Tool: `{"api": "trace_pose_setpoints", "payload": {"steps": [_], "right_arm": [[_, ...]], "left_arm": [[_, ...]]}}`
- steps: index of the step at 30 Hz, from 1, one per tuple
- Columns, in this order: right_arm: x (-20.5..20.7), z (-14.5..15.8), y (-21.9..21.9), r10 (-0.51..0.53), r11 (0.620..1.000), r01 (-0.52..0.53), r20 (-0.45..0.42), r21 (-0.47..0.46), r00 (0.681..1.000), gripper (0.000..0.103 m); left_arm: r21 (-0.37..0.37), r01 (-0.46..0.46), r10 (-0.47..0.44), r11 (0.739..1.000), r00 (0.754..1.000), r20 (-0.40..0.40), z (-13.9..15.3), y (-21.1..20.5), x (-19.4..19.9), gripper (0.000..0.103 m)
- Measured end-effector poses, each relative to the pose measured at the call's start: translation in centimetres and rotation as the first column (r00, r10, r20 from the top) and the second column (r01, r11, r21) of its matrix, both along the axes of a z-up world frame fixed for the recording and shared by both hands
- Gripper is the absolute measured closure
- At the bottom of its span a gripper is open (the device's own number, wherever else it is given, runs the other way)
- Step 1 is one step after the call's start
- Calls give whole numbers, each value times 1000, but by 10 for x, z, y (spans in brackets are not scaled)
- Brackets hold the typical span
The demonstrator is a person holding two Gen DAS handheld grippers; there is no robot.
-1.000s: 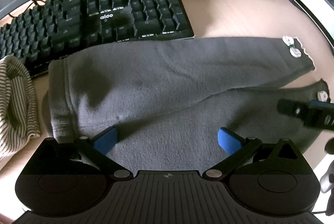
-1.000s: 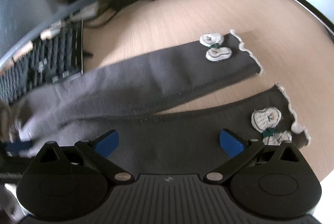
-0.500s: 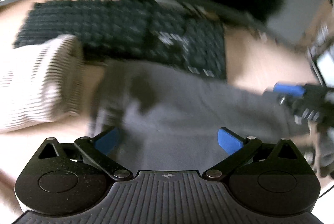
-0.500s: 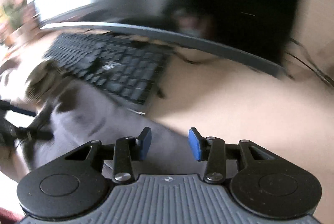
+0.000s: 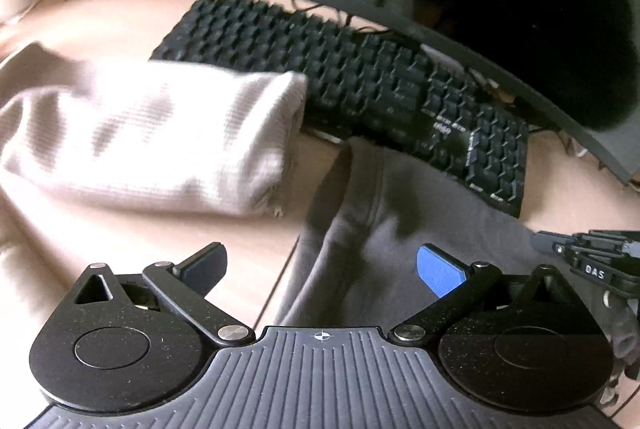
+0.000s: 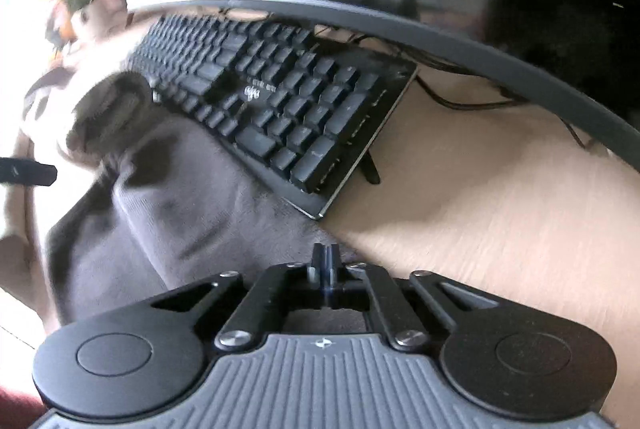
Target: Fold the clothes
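Grey garment (image 6: 192, 205) lies under the closed right gripper (image 6: 326, 261).

Black hand-held gripper (image 5: 322, 269), blue pads (image 5: 440, 271), silver pivot screws, ribbed grey base.

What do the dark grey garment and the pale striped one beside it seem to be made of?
Dark grey garment: probably soft matte knit, perhaps fleece or cotton jersey; it drapes in folds and shows a stitched seam.
Pale striped garment: seemingly ribbed knit cotton, with fine parallel lines and a fuzzy edge; blur leaves this uncertain.
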State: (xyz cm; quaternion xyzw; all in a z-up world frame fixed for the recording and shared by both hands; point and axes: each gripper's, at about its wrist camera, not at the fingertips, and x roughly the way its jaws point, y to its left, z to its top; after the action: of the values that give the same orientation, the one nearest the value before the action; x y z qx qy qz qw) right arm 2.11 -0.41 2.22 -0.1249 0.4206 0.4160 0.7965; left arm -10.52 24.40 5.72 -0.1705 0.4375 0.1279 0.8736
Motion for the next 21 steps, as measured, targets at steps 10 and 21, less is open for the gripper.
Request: {"api": "trace_pose_setpoints", "payload": {"steps": [10,21], "right_arm": [[-88,29,-38,-195,978,195,-4,78,981,103],[-82,13,-56,-313,950,313,21,8,949,73]], "left_arm": [[17,232,-233,973,968,92,20,2,30,0],[105,386,-382,916,922,-56,-11,-66,17,0]]}}
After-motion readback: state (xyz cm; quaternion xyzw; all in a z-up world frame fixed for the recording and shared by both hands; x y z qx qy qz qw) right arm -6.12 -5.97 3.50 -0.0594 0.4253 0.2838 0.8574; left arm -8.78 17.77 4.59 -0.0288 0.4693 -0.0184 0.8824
